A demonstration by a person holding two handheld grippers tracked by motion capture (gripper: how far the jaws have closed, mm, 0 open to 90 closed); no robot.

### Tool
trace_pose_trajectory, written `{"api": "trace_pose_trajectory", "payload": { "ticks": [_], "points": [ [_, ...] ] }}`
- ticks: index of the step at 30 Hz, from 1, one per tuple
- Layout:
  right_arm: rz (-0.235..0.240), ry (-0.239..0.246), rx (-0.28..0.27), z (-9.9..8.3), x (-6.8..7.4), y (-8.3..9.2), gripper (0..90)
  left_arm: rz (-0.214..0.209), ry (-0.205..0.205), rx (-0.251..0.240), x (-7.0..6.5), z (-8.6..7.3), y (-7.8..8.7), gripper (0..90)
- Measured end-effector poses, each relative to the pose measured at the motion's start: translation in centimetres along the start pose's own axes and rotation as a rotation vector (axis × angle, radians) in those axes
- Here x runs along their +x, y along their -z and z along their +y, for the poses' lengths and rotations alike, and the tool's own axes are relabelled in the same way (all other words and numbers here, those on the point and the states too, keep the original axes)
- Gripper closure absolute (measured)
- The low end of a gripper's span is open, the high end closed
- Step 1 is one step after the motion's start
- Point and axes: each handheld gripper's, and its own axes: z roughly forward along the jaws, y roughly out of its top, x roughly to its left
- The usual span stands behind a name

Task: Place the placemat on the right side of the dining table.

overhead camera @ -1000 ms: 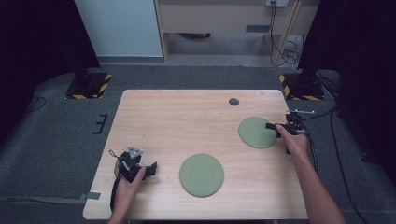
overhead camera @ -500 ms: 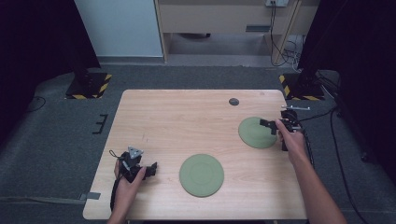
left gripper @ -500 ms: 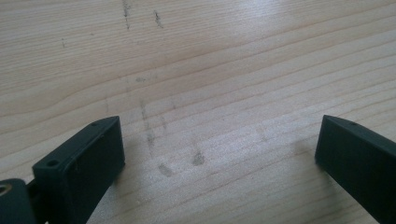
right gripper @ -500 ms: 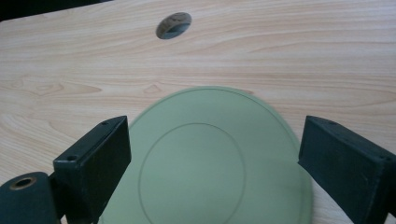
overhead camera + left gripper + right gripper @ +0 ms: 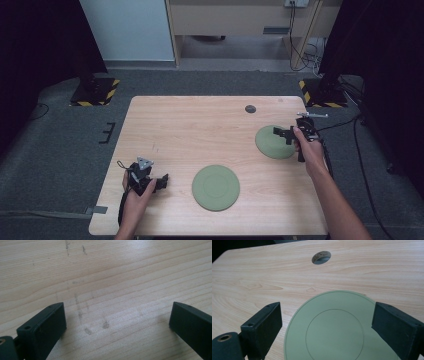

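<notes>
Jaws of the right gripper [image 5: 283, 135] have just opened wide, freeing the far plate [image 5: 272, 142] flat on the worktop [image 5: 190, 130]; left gripper [image 5: 161, 181] idles wide.

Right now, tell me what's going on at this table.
A person works at a wooden table with a gripper in each hand. The right gripper is over the right-hand green plate; its jaws have just been opening and now stand wide, with the plate lying flat below and between them, not pinched. The left gripper rests open on bare wood near the front left. A second green plate lies untouched at the front.
</notes>
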Motion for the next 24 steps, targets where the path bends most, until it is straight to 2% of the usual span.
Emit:
{"api": "trace_pose_trajectory", "payload": {
  "ticks": [5, 12, 24],
  "points": [
    [-0.035, 0.035, -0.021, -0.1, 0.8, 0.0, 8.4, 0.000, 0.000, 0.000, 0.0, 0.0, 0.0, 0.3],
    [-0.016, 0.074, -0.038, -0.6, 2.3, 0.4, 7.0, 0.000, 0.000, 0.000, 0.0, 0.0, 0.0, 0.3],
    [-0.006, 0.120, -0.034, -1.6, 3.6, 0.9, 6.6, 0.001, 0.000, 0.000, 0.0, 0.0, 0.0, 0.3]
  ]
}}
